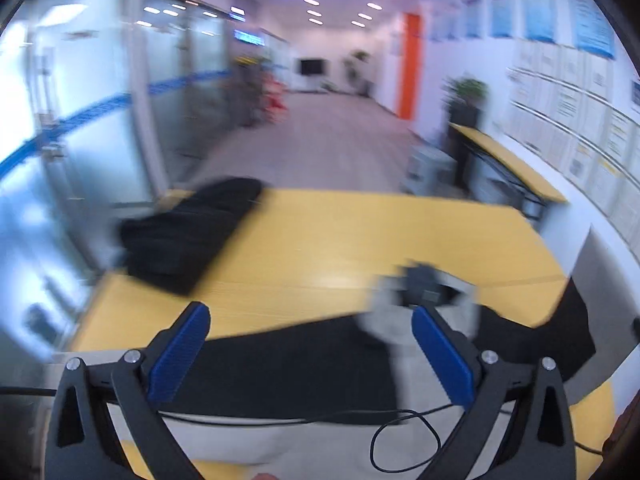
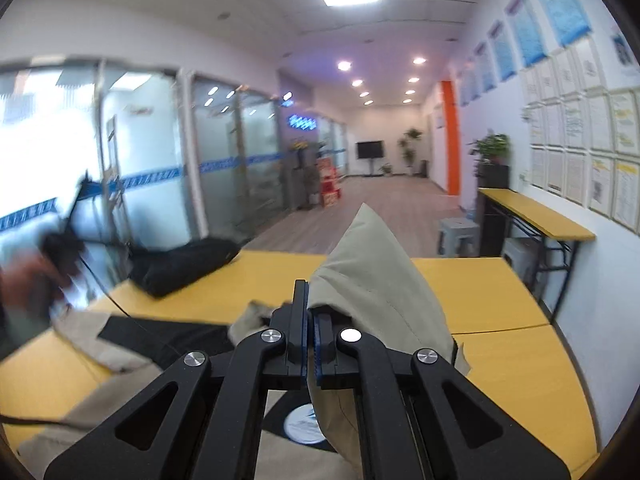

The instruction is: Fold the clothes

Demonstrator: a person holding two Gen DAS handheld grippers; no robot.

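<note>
A beige garment (image 2: 376, 280) lies partly on a black mat (image 2: 168, 340) on the yellow table (image 2: 500, 364). My right gripper (image 2: 309, 300) is shut on a fold of it, and the cloth stands up in a peak to the right of the fingers. In the left wrist view, that right gripper (image 1: 424, 284) shows as a blur above the mat (image 1: 288, 368), with beige cloth (image 1: 394, 336) hanging from it. My left gripper (image 1: 309, 312) is open with nothing between its blue pads (image 1: 182, 356). The right wrist view shows it blurred at the far left (image 2: 60, 248), held by a hand.
A black bag (image 1: 188, 232) lies at the table's far left corner (image 2: 184, 264). A thin black cable (image 1: 404, 440) loops over the cloth near me. A narrow side table (image 2: 536, 216), grey stools (image 2: 458, 232) and a potted plant (image 2: 492, 148) stand on the right. Glass partitions line the left.
</note>
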